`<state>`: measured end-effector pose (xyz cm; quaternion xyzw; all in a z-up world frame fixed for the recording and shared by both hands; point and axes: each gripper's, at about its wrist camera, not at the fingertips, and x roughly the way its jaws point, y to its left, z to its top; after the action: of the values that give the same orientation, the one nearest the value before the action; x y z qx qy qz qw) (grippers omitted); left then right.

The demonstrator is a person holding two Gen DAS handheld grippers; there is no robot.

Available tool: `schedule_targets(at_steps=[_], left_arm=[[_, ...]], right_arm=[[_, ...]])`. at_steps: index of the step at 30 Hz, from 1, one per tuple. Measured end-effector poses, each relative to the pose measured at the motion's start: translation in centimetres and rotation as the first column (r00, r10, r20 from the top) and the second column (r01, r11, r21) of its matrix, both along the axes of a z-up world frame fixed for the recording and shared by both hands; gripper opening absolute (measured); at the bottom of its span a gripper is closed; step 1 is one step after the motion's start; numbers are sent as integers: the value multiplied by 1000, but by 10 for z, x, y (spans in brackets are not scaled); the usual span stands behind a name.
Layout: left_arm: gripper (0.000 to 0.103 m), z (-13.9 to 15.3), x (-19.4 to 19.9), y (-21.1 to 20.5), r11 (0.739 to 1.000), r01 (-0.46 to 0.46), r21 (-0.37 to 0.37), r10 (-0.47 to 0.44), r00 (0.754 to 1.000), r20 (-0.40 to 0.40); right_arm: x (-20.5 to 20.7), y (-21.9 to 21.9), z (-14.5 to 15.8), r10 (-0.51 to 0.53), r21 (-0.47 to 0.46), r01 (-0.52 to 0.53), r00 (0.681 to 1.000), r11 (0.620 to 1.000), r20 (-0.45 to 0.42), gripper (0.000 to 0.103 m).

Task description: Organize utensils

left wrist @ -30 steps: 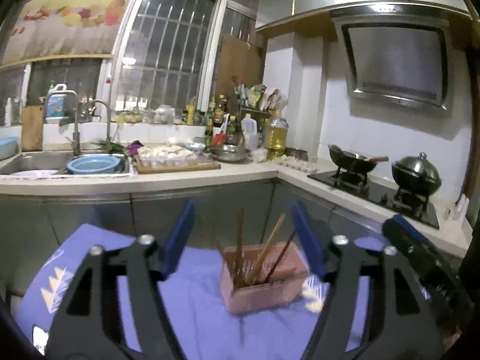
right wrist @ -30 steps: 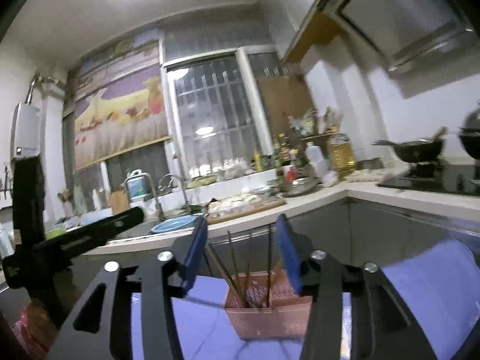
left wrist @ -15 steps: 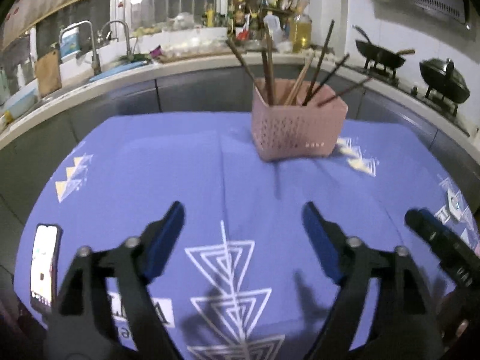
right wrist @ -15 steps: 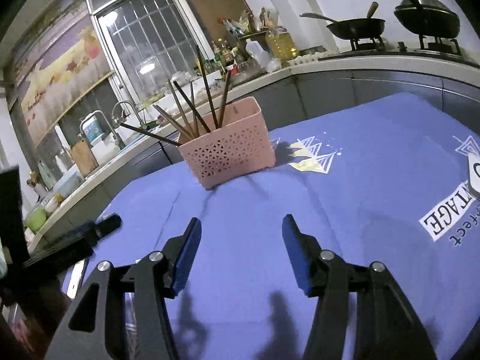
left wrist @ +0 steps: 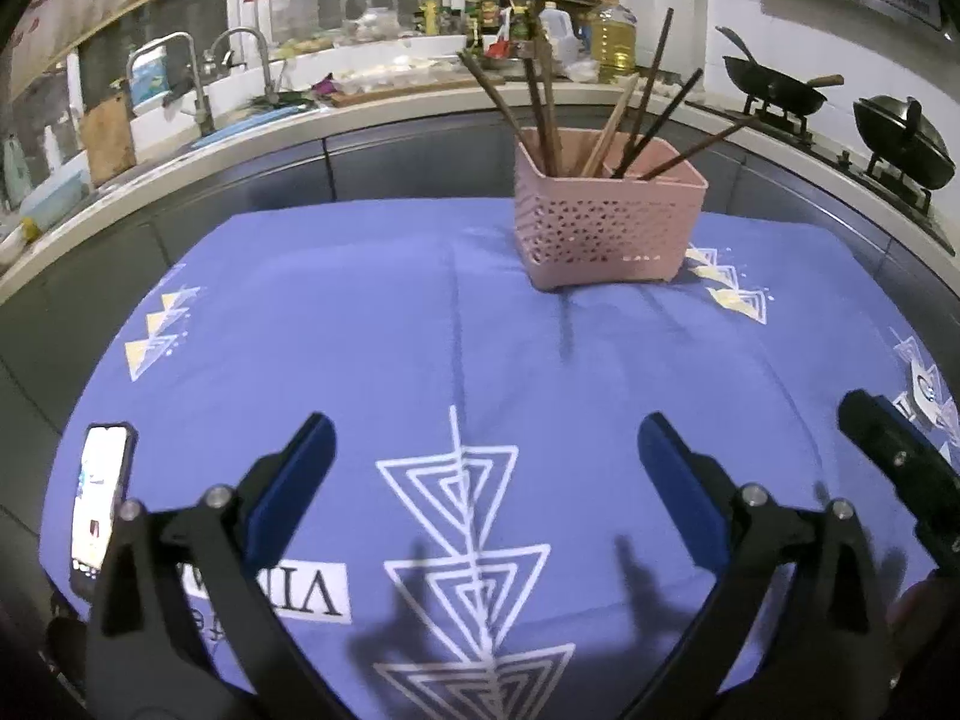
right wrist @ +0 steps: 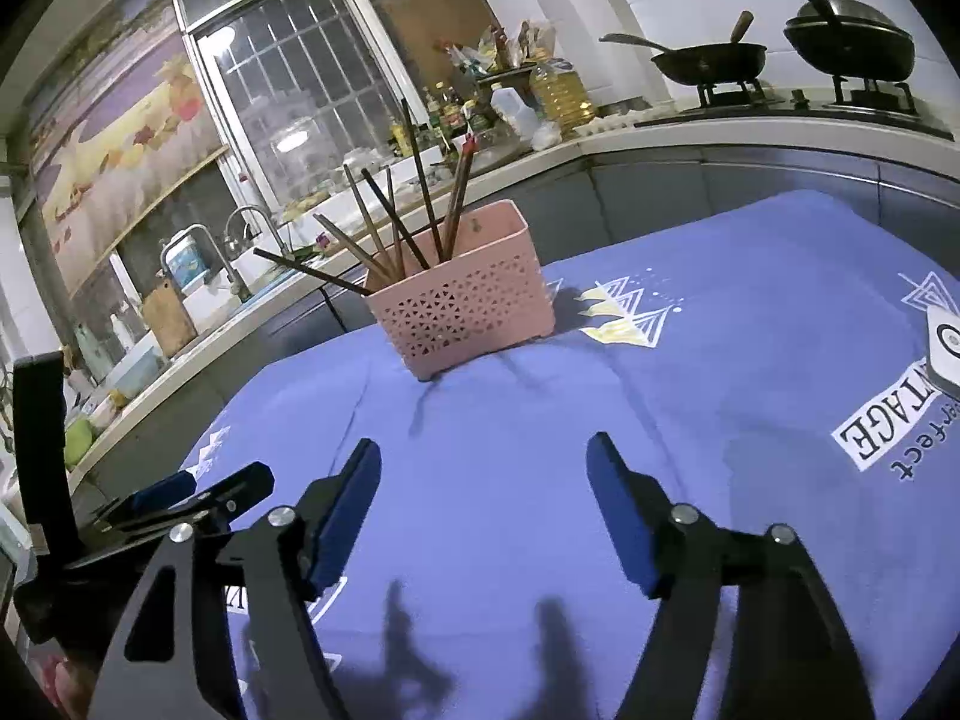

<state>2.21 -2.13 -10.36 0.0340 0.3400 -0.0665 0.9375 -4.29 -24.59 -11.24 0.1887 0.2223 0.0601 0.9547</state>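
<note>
A pink perforated basket [left wrist: 606,228] stands at the far side of the blue tablecloth [left wrist: 420,348], holding several dark and light chopsticks [left wrist: 600,120] that lean outward. It also shows in the right wrist view [right wrist: 462,306] with the chopsticks [right wrist: 396,228]. My left gripper [left wrist: 483,474] is open and empty, low over the cloth's near edge, well short of the basket. My right gripper [right wrist: 483,498] is open and empty too, beside the left one, whose fingers [right wrist: 198,492] show at its left.
A phone [left wrist: 99,498] lies on the cloth's near left corner. A white tag [right wrist: 945,354] lies at the cloth's right side. Behind the table runs a kitchen counter with a sink [left wrist: 198,96], bottles, a wok [left wrist: 774,90] and a lidded pot [left wrist: 903,144].
Both grippers have pulled back from the basket and dropped toward the near edge of the table. The left gripper has opened wider. The basket and chopsticks stay in place.
</note>
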Motion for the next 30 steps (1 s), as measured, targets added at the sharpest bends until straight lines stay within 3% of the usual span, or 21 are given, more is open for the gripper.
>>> schedule_targets(at_steps=[8,30], left_arm=[[97,-13,8,3,997,-49,56,52,997,-57],[97,-15,8,-2,985,-87,146,98,993,-70]], right_arm=[[3,-6,-4,-7,33,7,1000,999,-22,74],[2,-7,-9,2,46,0,999,999,-35,75]])
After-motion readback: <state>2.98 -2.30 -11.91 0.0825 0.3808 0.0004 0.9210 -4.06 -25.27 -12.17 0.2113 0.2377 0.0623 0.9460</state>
